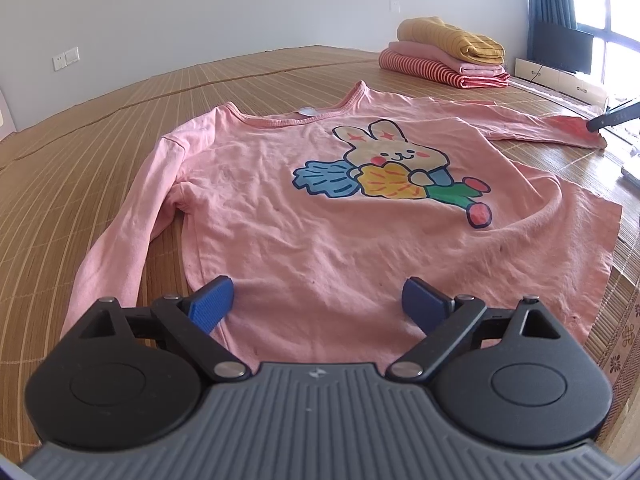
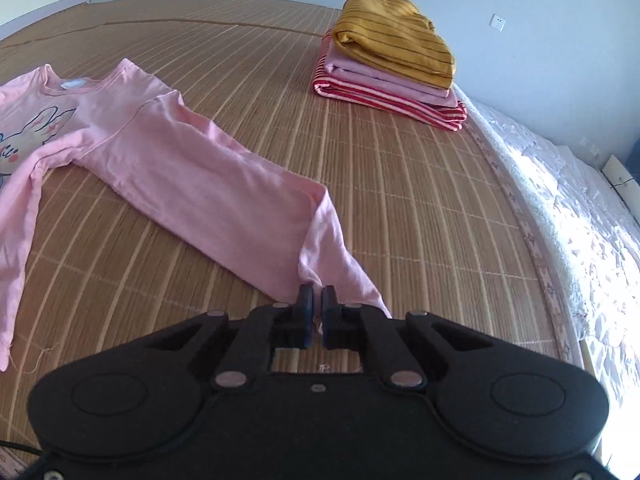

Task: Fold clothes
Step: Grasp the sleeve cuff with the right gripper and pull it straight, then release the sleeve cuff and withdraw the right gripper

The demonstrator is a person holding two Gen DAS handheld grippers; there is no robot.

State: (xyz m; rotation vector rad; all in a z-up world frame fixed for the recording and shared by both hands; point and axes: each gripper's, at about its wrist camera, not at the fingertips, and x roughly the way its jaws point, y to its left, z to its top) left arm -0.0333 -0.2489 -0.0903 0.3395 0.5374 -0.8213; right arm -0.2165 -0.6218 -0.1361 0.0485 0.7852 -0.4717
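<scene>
Pink shirt (image 1: 320, 208) lies flat, front up, on a woven bamboo mat (image 1: 120, 128); the right gripper (image 2: 316, 300) has its two dark fingers pinched tight on the end of one sleeve (image 2: 224, 200); a bit of pink cloth shows between the pads, so the cuff is caught in the pinch; this sleeve stretches away from the gripper, up and to the left, back to the shoulder of the shirt; near the gripper the sleeve has a fold in it. The left gripper (image 1: 320, 308) has its blue fingers (image 1: 212, 304) spread wide apart; nothing is between them but the bottom edge of the shirt, which lies under them; I cannot tell if the pads touch the cloth. On the shirt's front is a bunny picture (image 1: 396, 168) with blue, yellow and green shapes; the other sleeve (image 1: 132, 216) runs down along the shirt's left side in the left view. Farther off on the mat sits a stack of folded clothes (image 2: 392, 64); a yellow striped one is on top, a pink one in the middle, a red and white striped one at the bottom. Beside the mat, on the right, is a white quilted cover (image 2: 580, 220); behind it all is a pale wall (image 1: 240, 8).
</scene>
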